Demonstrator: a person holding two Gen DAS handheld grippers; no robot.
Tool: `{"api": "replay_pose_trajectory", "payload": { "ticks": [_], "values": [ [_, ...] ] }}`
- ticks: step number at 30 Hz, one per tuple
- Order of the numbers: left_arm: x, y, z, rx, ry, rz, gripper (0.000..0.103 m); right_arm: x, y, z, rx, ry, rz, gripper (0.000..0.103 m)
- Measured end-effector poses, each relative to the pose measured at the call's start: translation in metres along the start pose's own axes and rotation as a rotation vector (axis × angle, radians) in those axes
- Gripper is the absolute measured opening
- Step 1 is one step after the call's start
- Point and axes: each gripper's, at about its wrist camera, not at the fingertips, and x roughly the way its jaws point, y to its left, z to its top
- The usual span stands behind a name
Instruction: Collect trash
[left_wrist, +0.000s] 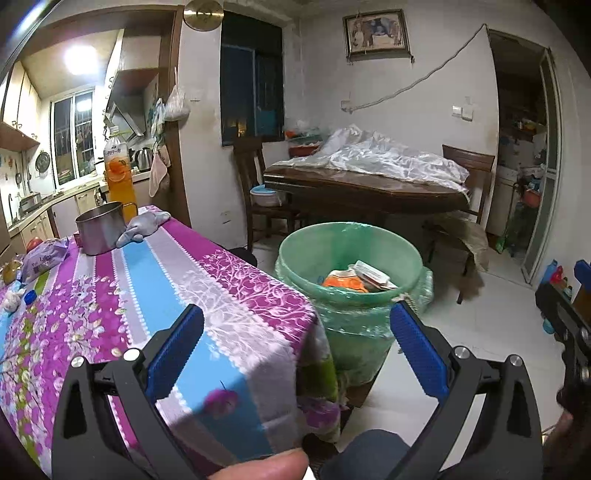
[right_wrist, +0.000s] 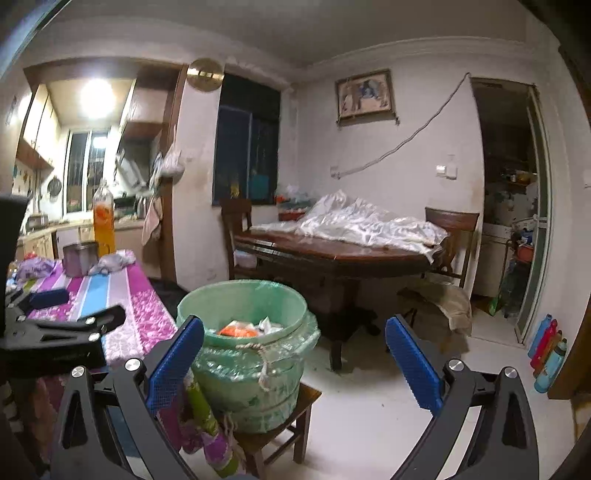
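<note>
The trash still to be gathered lies on the table with the purple floral cloth (left_wrist: 110, 314): a crumpled purple wrapper (left_wrist: 44, 260), a blue bottle cap (left_wrist: 30, 295) and a whitish wad (left_wrist: 11, 299) that may be tissue, though at the edge of the lens it is hard to tell. All of it sits far forward and to the left of the left gripper (left_wrist: 295, 339), well apart from its fingertips. The wrapper's long axis runs roughly across the left gripper's line of sight, slanting up to the right.

The green lined bin (left_wrist: 351, 258), already holding an orange packet and some paper, stands on a small wooden stool (right_wrist: 280, 435) just beside the table corner, ahead and slightly right of the left gripper and straight ahead and slightly left of the right gripper (right_wrist: 295, 343).

Both grippers are spread wide and carry nothing. The left one is plainly the nearer to the table litter, so the reach would likely go leftward and forward; the right one is better placed for the bin.
</note>
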Motion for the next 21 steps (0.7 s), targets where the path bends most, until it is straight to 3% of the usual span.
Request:
{"api": "replay_pose_trajectory", "payload": {
  "ticks": [9,21],
  "values": [
    [-0.032,-0.007,-0.008,0.002,-0.112,-0.009,0.097,-0.022,-0.009,-0.009,0.017,-0.049,0.024,0.098],
    [-0.043,-0.014,-0.006,0.020,-0.131,-0.016,0.097,-0.028,-0.015,-0.007,0.040,-0.066,0.026,0.098]
  ]
}}
